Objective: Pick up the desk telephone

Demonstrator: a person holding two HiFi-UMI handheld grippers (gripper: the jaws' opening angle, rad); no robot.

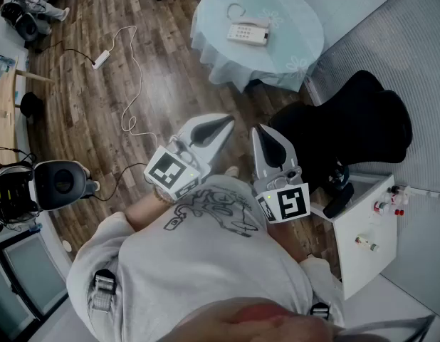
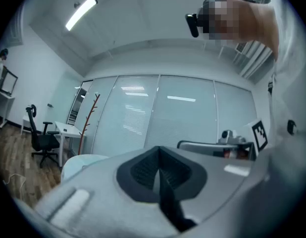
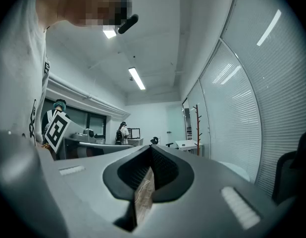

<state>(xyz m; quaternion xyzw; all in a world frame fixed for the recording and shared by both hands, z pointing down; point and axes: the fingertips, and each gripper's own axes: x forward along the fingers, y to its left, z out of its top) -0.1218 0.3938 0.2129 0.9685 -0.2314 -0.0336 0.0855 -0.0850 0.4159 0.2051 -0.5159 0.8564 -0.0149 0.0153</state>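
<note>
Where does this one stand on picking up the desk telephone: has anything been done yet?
Done: nothing visible. The desk telephone lies on the round table, with neither gripper touching it. In hand: nothing. The left gripper and right gripper are held near the person's chest, jaws together and empty, well short of the table. Left: approach, grasp and lift.

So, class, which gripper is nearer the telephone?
Left, narrowly. The left gripper is short of the telephone and left of it; the right gripper is a touch further back. Neither reaches the table.
</note>
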